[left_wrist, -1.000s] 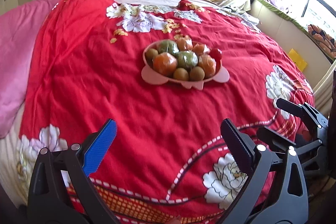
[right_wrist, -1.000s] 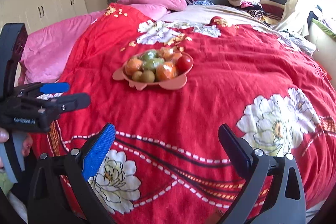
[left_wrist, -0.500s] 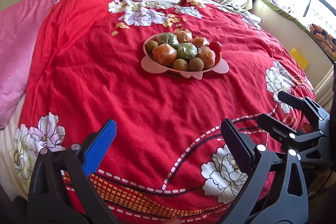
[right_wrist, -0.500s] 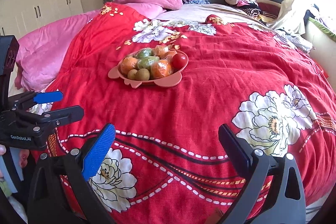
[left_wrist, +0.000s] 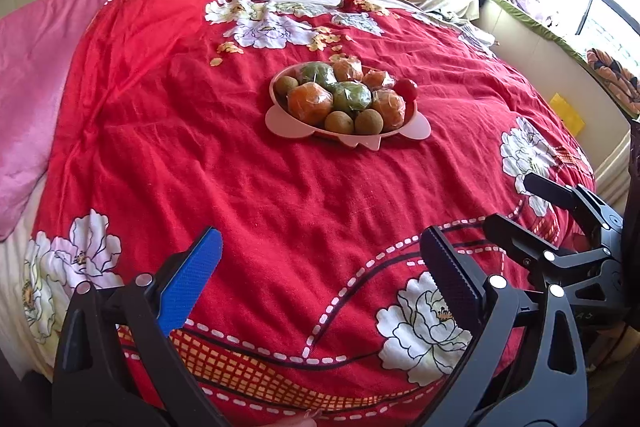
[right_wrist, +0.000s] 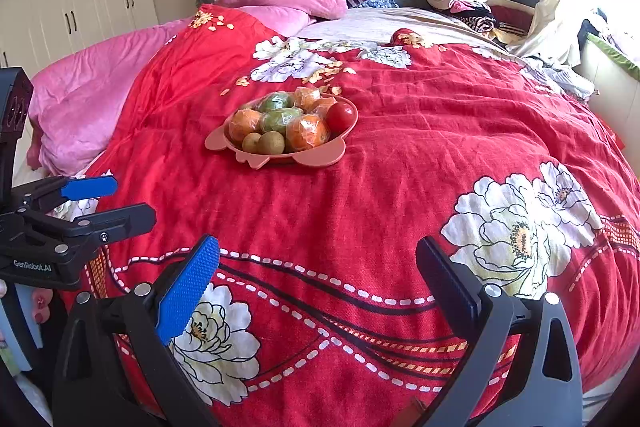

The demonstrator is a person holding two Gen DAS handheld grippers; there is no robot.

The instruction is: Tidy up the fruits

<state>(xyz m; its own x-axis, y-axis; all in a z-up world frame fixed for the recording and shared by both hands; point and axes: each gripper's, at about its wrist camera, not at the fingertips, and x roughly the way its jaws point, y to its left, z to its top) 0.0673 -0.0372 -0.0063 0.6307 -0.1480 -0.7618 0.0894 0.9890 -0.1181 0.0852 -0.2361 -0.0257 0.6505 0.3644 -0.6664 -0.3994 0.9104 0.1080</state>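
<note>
- Pink plate (left_wrist: 280,119): lobed rim, sits mid-bed on red floral bedspread (left_wrist: 280,227). Holds all visible fruit; none seen loose on the cloth.
- Fruit, approx. count from both views: wrapped oranges (left_wrist: 310,99) x4 or so, in clear film; wrapped green fruits (left_wrist: 352,95) x2; small brown round fruits (left_wrist: 339,121) x3 (kiwi or longan, can't tell); red tomato (right_wrist: 341,116) x1 at plate's right edge, touching rim.
- Left gripper (left_wrist: 320,259): jaws wide apart, nothing betw. them; near foot of bed, well short of plate.
- Right gripper (right_wrist: 318,263): same, fully spread, empty; also well back from plate. Each gripper shows at the edge of the other's view.
- Stage: ambiguous. Pile on plate fits fruit already gathered, w/ grippers backed off; equally fits a heap awaiting sorting by kind. No second container in view to settle it.
- Handling notes, whichever applies:
  - Film-wrapped items look slippery; pinch across the widest part, not on loose film.
  - Brown ones are small and round, at front rim; prob. roll if nudged. Approach from above, close slowly.
  - Tomato likely soft; light squeeze only.
  - Plate on soft bedding, may tip or slide under a sideways push; keep forces vertical, steady rim w/ other gripper if needed.
  - Fruits touch each other; disturbing a low one may shift the stack.
</note>
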